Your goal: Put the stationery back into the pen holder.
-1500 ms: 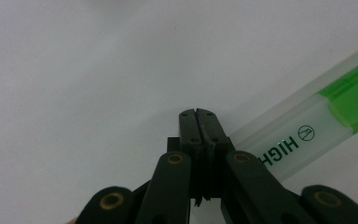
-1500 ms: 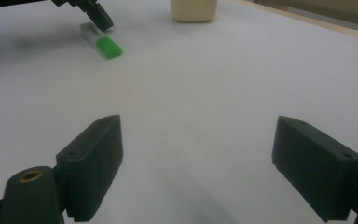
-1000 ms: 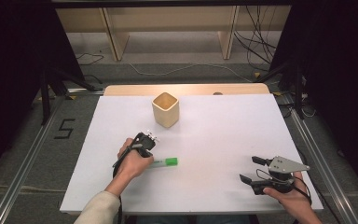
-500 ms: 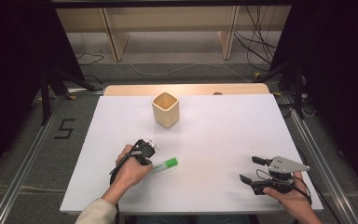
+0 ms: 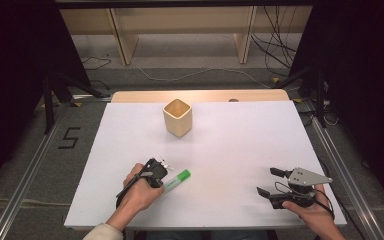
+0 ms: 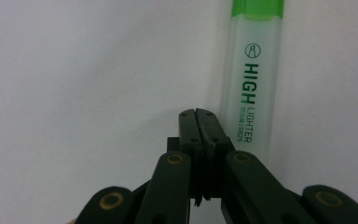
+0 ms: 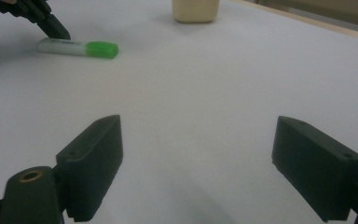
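Green highlighter (image 6: 251,88): left gripper (image 6: 199,122) beside it, jaws closed (empty); right gripper (image 5: 275,181) well apart, wide open.

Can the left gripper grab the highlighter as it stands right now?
Probably not yet: the left gripper is shut, with its tips on the table just beside the highlighter, not around it. Nothing blocks it; it must open first.

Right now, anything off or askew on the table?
One oddity: the left gripper has its jaws shut beside the highlighter, not around it, so nothing is held. The highlighter lies flat and intact, and the cup stands upright.
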Available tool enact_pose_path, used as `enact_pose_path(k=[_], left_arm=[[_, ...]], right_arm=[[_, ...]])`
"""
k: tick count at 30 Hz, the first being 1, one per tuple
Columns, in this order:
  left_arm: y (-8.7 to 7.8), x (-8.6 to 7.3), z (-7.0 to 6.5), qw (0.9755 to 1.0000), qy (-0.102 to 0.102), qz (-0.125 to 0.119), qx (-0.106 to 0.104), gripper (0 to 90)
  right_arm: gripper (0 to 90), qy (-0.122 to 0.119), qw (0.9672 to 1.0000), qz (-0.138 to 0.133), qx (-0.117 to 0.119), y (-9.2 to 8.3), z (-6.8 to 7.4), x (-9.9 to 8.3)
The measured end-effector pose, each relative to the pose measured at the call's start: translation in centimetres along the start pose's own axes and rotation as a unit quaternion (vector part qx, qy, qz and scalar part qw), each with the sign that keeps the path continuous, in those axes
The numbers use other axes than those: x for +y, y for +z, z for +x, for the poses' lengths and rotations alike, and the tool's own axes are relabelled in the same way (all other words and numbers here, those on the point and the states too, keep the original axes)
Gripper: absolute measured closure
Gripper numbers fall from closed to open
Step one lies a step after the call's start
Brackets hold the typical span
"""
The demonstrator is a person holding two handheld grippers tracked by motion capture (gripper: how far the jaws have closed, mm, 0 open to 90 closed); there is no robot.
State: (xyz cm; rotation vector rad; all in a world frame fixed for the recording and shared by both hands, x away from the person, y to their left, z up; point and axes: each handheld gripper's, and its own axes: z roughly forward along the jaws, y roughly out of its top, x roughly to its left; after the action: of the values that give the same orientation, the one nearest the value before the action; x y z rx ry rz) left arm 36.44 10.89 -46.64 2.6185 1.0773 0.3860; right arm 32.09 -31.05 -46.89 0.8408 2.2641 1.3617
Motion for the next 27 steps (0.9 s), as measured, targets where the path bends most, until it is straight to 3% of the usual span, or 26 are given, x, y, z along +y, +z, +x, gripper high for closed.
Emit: enact_pose_path(k=[7, 11, 15, 16, 17, 19, 22, 23, 24, 25, 27], left_arm=[[-0.2, -0.2, 0.2, 1.0000, -0.008, -0.005, -0.004, 87.0], [-0.6, -0.2, 0.5, 0.9995, -0.026, -0.018, 0.000, 82.7], [-1.3, 0.1, 0.9, 0.9989, -0.035, -0.032, 0.005, 74.8], [-1.4, 0.2, 1.0, 0.9986, -0.035, -0.038, 0.006, 71.0], [-1.5, 0.4, 1.1, 0.9987, -0.033, -0.039, 0.008, 59.9], [-1.6, 0.7, 1.2, 0.9989, -0.028, -0.034, 0.015, 53.9], [-1.8, 1.1, 1.1, 0.9988, -0.031, -0.038, 0.007, 48.7], [-1.9, 1.3, 1.1, 0.9989, -0.030, -0.034, 0.005, 43.0], [-1.8, 1.6, 1.0, 0.9993, -0.029, -0.019, -0.011, 39.5], [-1.8, 1.6, 1.0, 0.9993, -0.029, -0.019, -0.011, 37.4], [-1.7, 1.9, 0.9, 0.9993, -0.019, -0.003, -0.033, 35.4]], right_arm=[[17.2, -0.001, 1.0000, 0.001, 0.002, 0.0, 0.0, 0.0], [17.2, -0.001, 1.0000, 0.003, 0.001, 0.0, 0.0, 0.0], [17.2, -0.001, 1.0000, 0.002, 0.001, 0.0, 0.0, 0.0], [17.2, 0.000, 1.0000, 0.001, 0.002, 0.1, 0.0, 0.0], [17.2, 0.000, 1.0000, 0.002, 0.002, 0.1, 0.0, 0.0], [17.2, 0.000, 1.0000, 0.003, 0.002, 0.1, 0.0, 0.0], [17.2, 0.000, 1.0000, 0.003, 0.002, 0.1, 0.0, 0.0], [17.2, 0.000, 1.0000, 0.004, 0.002, 0.1, 0.0, 0.0], [17.2, 0.000, 1.0000, 0.004, 0.003, 0.1, 0.0, 0.0], [17.2, 0.000, 1.0000, 0.004, 0.003, 0.1, 0.0, 0.0], [17.2, 0.000, 1.0000, 0.004, 0.003, 0.1, 0.0, 0.0]])
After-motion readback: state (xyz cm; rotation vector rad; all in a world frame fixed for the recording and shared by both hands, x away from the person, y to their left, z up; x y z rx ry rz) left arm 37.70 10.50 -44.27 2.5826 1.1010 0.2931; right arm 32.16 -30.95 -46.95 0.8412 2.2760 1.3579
